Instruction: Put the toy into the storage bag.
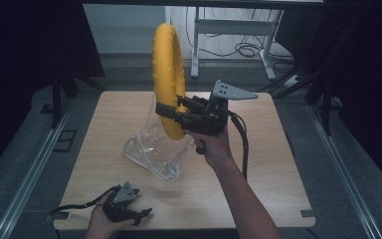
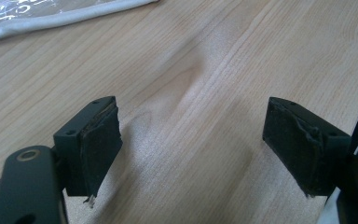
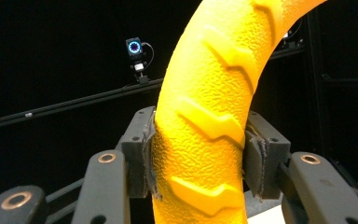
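our right claw is clamped on the yellow ring, held upright above the clear bag. we should keep this grip firm and lift straight. the left claw rests wide and empty near the tabletop front edge.

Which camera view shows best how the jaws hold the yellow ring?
The right gripper view: the yellow ring is close, both pads pressing its sides. The high view shows the whole ring upright in the right gripper, but small. The left gripper view gives nothing of it.
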Demonstrator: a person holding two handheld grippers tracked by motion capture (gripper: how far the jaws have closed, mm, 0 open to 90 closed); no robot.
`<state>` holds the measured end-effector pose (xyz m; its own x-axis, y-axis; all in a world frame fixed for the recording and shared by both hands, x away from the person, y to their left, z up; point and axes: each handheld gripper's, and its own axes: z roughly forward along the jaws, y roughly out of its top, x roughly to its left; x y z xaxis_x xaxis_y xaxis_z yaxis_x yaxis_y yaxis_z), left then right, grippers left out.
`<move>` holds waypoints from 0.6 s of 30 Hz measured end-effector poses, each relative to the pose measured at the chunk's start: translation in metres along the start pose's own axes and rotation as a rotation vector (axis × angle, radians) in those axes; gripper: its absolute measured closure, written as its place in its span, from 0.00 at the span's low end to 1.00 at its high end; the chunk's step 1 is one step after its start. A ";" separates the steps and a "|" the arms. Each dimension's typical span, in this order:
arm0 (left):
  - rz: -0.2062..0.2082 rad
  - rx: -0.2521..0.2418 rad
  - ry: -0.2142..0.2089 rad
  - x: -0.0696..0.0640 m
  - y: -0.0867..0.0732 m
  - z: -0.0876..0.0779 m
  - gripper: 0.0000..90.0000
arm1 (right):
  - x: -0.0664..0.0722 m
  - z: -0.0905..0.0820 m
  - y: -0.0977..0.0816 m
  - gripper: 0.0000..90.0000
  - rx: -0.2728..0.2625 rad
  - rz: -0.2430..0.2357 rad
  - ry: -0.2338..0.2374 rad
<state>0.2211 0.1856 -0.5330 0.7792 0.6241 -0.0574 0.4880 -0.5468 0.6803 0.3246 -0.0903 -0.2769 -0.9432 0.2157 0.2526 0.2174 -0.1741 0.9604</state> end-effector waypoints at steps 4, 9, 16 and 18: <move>0.001 0.004 -0.001 0.000 0.000 0.001 0.21 | -0.001 0.005 -0.006 0.57 0.009 0.014 0.005; 0.000 0.001 -0.001 0.000 0.000 0.000 0.21 | -0.003 0.010 -0.014 0.57 0.020 0.032 0.017; 0.002 0.006 -0.001 -0.001 0.000 0.001 0.21 | -0.005 0.014 -0.022 0.57 0.024 0.038 0.025; 0.002 0.004 -0.001 0.000 0.000 0.001 0.21 | -0.006 0.015 -0.025 0.57 0.023 0.041 0.028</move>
<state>0.2209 0.1851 -0.5340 0.7807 0.6222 -0.0572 0.4881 -0.5502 0.6775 0.3281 -0.0727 -0.3009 -0.9400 0.1821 0.2886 0.2614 -0.1596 0.9519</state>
